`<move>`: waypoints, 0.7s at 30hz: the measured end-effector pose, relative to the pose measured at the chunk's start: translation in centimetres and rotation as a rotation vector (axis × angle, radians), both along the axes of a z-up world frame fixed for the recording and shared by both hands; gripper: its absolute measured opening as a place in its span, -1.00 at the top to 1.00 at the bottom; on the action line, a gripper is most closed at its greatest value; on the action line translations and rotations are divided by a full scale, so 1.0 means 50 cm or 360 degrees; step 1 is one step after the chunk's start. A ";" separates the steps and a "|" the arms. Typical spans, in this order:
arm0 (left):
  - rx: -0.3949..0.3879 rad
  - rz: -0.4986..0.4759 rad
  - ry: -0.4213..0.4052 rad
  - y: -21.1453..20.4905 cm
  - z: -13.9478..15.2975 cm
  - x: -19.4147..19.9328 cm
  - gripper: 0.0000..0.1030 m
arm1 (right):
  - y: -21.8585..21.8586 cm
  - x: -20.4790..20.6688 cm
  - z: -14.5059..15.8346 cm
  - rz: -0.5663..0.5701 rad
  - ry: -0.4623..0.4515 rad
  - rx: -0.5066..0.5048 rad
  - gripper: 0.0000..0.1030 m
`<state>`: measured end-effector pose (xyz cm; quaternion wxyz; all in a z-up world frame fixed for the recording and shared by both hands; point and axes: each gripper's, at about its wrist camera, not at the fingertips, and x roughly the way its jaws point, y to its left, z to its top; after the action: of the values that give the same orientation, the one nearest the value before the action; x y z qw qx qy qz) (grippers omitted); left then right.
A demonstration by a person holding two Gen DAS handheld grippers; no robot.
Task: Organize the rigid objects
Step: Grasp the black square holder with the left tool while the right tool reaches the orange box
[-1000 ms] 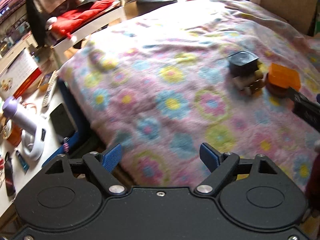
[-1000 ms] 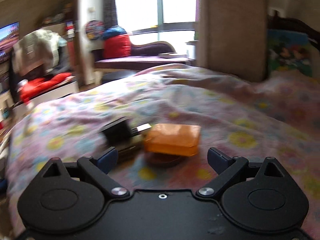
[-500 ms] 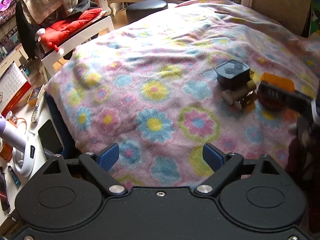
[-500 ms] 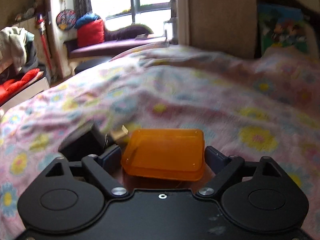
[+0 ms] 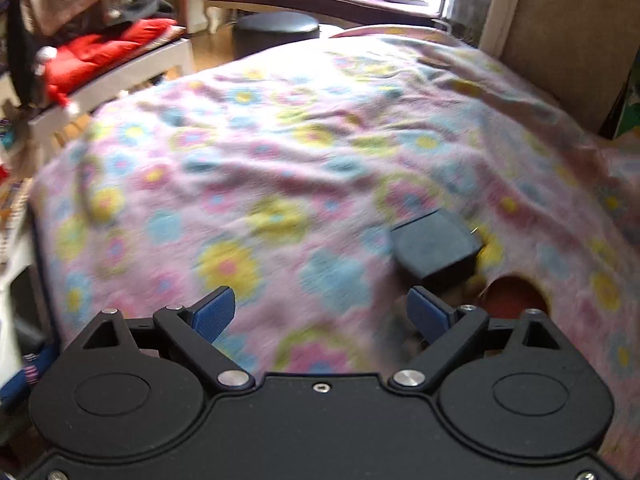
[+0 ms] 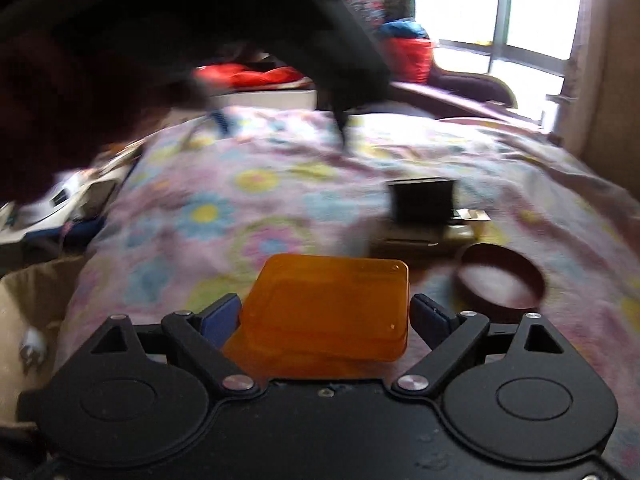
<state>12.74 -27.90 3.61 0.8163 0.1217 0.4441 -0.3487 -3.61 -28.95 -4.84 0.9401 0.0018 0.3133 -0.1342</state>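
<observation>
One orange box (image 6: 332,292), one dark box (image 5: 434,246), one round brown dish (image 6: 500,280) and one flat tan piece (image 6: 424,240) are all that can be counted on the flowered blanket (image 5: 280,160). The tan piece lies right under the dark box, half hidden by it, and its shape is hard to read. The dish sits just in front of the dark box and to its right. In the left wrist view the dish is partly cut off by the gripper's frame. The orange box is nearer the camera than the dark box, tilted, with a pad of the right gripper (image 6: 324,316) against each of its sides. Those jaws have just been widening, yet they appear to pinch it. The left gripper (image 5: 320,312) is spread with only blanket between its fingers, short of the dark box, and its jaws have just been opening. A dark blurred mass (image 6: 160,40) above and left of the dark box cannot be made out
</observation>
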 end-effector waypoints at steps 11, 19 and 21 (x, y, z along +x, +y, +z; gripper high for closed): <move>-0.0184 0.0116 0.0300 -0.040 -0.086 0.064 -0.83 | -0.033 -0.003 -0.004 -0.0011 -0.0054 0.0170 -0.98; -0.0199 0.0006 0.0203 -0.052 -0.058 0.050 -0.83 | -0.050 0.001 0.002 -0.0048 -0.0069 0.0247 -0.98; -0.0196 0.0019 0.0220 -0.055 -0.059 0.054 -0.83 | -0.050 0.002 -0.002 -0.0045 -0.0066 0.0246 -0.98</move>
<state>15.44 -30.66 0.65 0.7918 0.0442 0.4778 -0.3780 -3.49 -31.47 -4.93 0.9415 0.0816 0.3031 -0.1226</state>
